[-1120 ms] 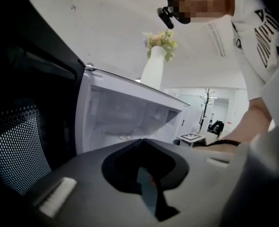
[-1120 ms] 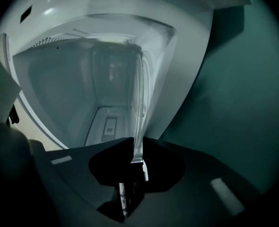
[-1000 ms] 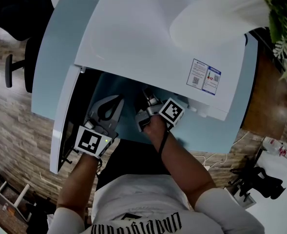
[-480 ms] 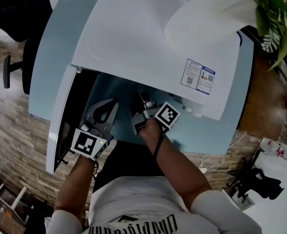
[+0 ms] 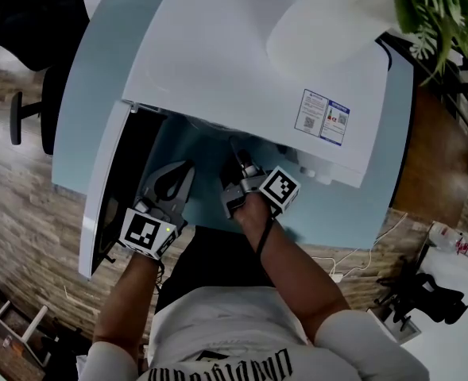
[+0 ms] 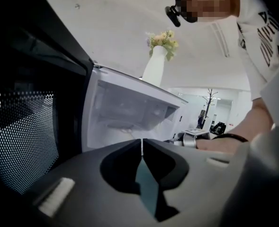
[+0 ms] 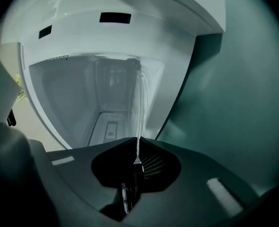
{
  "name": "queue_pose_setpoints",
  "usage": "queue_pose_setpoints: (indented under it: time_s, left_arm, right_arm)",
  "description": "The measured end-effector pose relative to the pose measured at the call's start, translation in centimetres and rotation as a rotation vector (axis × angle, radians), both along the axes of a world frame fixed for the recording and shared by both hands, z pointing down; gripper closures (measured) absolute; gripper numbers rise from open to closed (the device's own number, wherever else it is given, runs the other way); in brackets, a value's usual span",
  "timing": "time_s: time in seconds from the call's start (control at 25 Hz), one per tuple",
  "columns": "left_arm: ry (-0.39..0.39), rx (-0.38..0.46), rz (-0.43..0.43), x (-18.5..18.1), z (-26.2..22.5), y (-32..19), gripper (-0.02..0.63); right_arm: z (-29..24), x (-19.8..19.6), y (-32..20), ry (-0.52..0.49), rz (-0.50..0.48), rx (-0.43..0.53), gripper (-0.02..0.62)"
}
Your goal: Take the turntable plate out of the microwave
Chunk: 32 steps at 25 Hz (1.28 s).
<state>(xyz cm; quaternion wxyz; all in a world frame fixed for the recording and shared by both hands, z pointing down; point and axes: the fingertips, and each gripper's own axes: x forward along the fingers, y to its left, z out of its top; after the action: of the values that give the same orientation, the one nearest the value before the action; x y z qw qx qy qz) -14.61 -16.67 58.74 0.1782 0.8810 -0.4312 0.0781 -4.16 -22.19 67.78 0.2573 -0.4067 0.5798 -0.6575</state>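
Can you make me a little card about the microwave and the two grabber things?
microwave: white, on a light blue table
door: swung open, at the head view's left
left hand-held gripper: jaws shut, empty, by the opening
right hand-held gripper: jaws shut on the turntable plate's thin edge
turntable plate: clear glass, seen edge-on before the cavity
on top: white vase with a plant

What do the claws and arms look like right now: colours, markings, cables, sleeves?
The left claw and right claw are grey, with broad curved jaws that taper to narrow tips. Each carries a white cube with black square markers: left cube, right cube. A black cable runs from the right one along the forearm. The person wears a white short-sleeved T-shirt with black print.
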Motion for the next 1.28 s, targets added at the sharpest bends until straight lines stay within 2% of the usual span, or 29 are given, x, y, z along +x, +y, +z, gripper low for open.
queue_pose_setpoints:
  time_s: [0.48,0.8,0.92,1.04,1.28]
  left_arm:
    - [0.036,-0.057,0.001,-0.1,1.9,1.0,0.554]
    - [0.125,-0.160,-0.043,-0.1,4.0,1.6,0.466]
    - [0.194,-0.221,-0.082,-0.3,5.0,1.7,0.426]
    - [0.291,-0.292,-0.126,-0.3,6.1,1.5,0.374]
    - [0.473,-0.405,-0.219,-0.4,7.6,0.9,0.342]
  right_arm:
    - [0.1,0.1,3.5,0.016,-0.018,-0.015,0.578]
    - [0.0,1.1,5.4,0.055,-0.039,-0.022,0.578]
    - [0.0,1.5,6.1,0.046,-0.036,-0.033,0.578]
    - [-0.1,2.0,6.6,0.084,-0.056,-0.022,0.578]
    - [-0.1,2.5,7.5,0.094,-0.066,-0.028,0.578]
